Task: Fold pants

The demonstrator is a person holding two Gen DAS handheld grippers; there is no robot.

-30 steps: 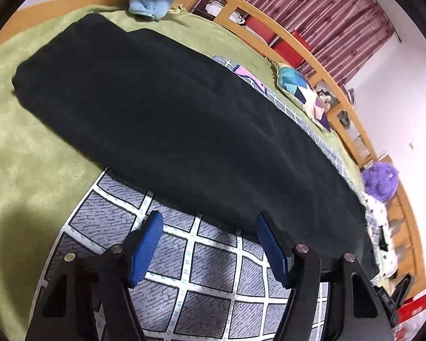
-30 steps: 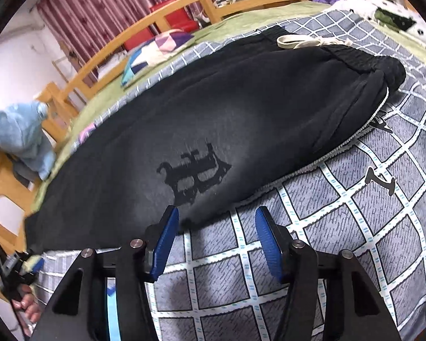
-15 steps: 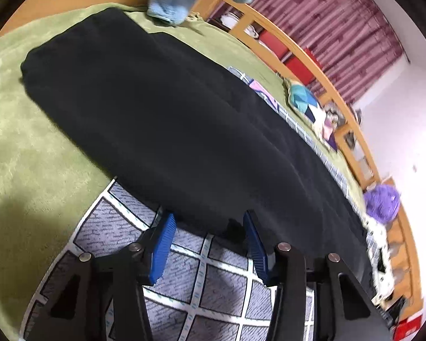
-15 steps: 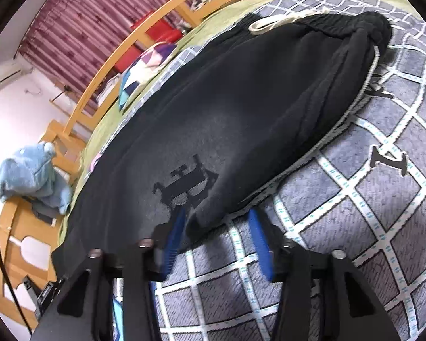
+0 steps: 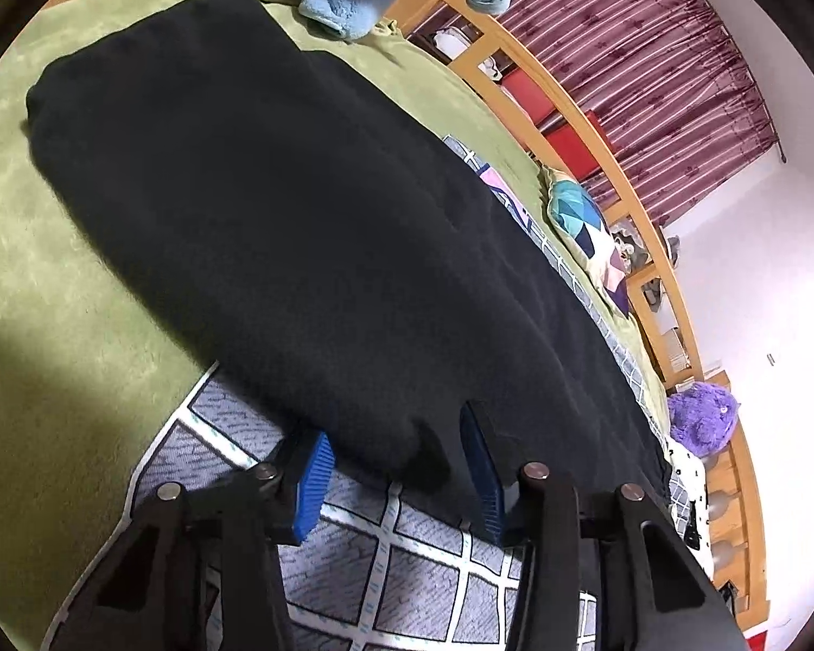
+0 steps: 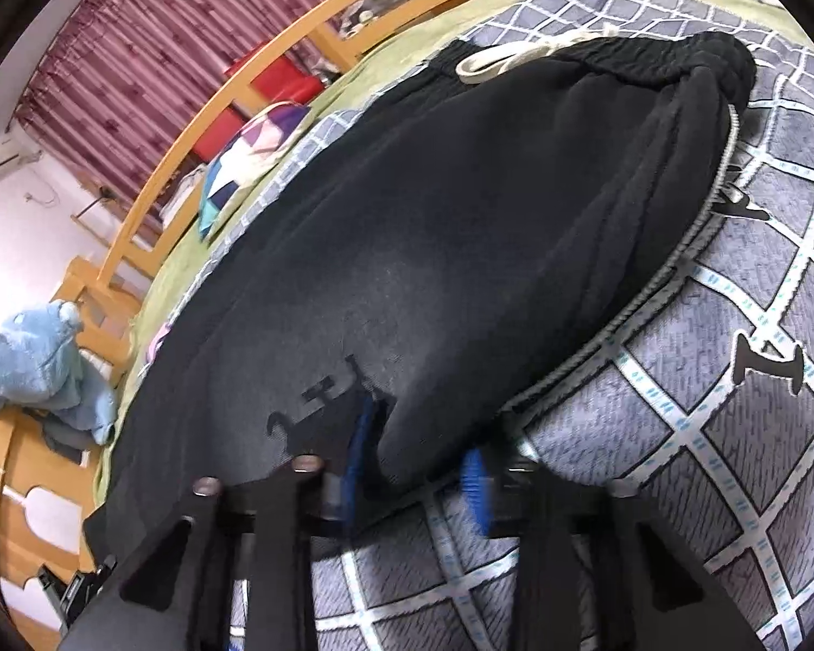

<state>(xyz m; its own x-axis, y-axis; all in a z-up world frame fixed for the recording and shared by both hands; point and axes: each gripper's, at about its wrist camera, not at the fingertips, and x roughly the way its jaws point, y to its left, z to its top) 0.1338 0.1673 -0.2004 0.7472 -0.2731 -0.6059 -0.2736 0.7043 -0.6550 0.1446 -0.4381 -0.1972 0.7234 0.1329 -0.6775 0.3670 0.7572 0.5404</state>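
**Inspector:** State what changed at the near edge.

**Assistant:** A second before, both grippers stood short of the black pants (image 5: pixel 309 228) with their blue pads wide apart over the grey checked blanket (image 5: pixel 407 569). At this moment both had advanced onto the hem. The left gripper (image 5: pixel 399 474) had its jaws narrower than before but not together, a fold of the near edge bulging between them at lower centre of the left view. The right gripper (image 6: pixel 418 466) likewise had its jaws part-closed around a lump of fabric just below the printed emblem (image 6: pixel 325 401), lower centre of the right view.

**Inspector:** Location of the garment?

**Assistant:** Laid flat lengthwise on the bed, partly on the green blanket (image 5: pixel 38 293), partly on the checked one; the waistband with its white drawstring (image 6: pixel 494 59) lay at upper right of the right view.

**Inspector:** Significance?

**Assistant:** In my judgement, the approach was complete and the pinch under way; neither grip looked secured, so the lift for the fold remained outstanding.
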